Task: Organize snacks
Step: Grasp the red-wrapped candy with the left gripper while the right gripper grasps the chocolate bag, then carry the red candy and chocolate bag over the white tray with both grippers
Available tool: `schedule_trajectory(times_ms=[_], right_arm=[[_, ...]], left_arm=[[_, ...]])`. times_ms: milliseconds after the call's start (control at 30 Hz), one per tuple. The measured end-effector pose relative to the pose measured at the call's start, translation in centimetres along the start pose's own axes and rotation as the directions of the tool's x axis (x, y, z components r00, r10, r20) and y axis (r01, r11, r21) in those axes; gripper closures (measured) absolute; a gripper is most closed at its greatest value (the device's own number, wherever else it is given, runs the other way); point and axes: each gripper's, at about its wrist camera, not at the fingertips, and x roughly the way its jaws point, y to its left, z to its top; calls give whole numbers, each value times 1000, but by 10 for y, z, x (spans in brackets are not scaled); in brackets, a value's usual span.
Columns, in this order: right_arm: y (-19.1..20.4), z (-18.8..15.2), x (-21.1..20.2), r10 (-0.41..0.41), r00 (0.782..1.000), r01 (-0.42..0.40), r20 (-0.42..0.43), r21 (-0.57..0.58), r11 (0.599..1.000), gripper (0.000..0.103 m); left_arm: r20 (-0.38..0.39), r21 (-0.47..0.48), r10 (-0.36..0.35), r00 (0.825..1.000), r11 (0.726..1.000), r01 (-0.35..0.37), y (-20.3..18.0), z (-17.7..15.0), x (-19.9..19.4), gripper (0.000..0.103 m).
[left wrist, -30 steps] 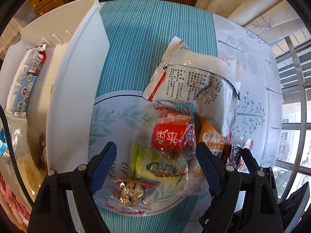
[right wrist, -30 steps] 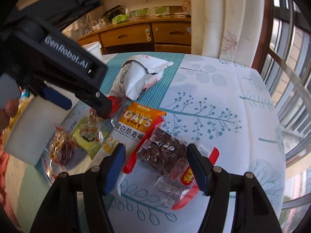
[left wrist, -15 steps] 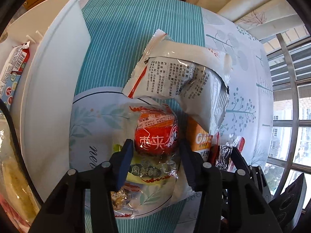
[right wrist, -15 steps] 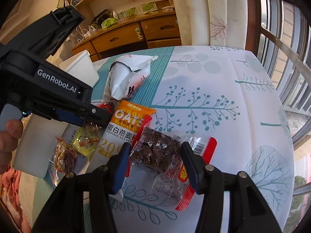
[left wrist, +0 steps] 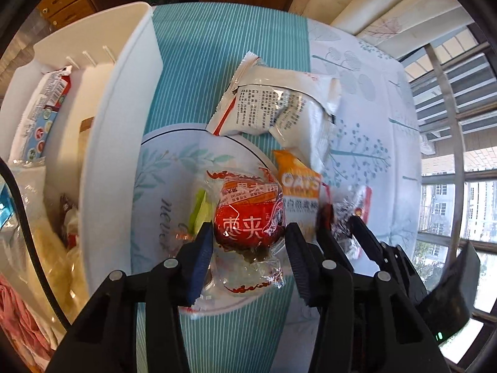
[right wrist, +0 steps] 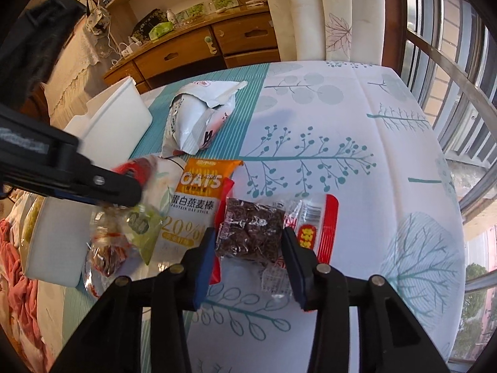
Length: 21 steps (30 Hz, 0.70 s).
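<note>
My left gripper [left wrist: 248,245] is shut on a red-wrapped snack [left wrist: 248,217] and holds it just above the table; it shows blurred in the right wrist view [right wrist: 136,171]. My right gripper [right wrist: 248,245] is shut on a dark brown snack pack in clear wrap [right wrist: 251,230] lying on the tablecloth. An orange OATS bar [right wrist: 198,199], a green snack [right wrist: 143,223] and a nut snack in clear wrap [right wrist: 105,255] lie beside them. A white storage bin [left wrist: 121,130] with snacks inside stands to the left.
A large opened white bag [left wrist: 285,108] lies behind the snacks. A red and clear wrapper [right wrist: 316,227] lies right of the brown pack. The table's far and right edges meet wooden drawers [right wrist: 186,56] and a window railing [right wrist: 450,71].
My left gripper has closed on the red snack and lifted it. My right gripper has closed around the brown snack pack.
</note>
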Motion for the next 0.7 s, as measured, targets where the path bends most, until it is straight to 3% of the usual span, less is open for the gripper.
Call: schedule_trajectory(times_ms=[367, 700], right_arm=[[7, -8, -12, -26, 992, 34, -124, 65, 997, 61], [9, -26, -37, 50, 978, 6, -204, 262, 965, 61]], left_arm=[[6, 43, 3, 1000, 999, -3, 15, -36, -47, 57], [24, 72, 1, 1000, 997, -3, 45, -66, -88, 57]])
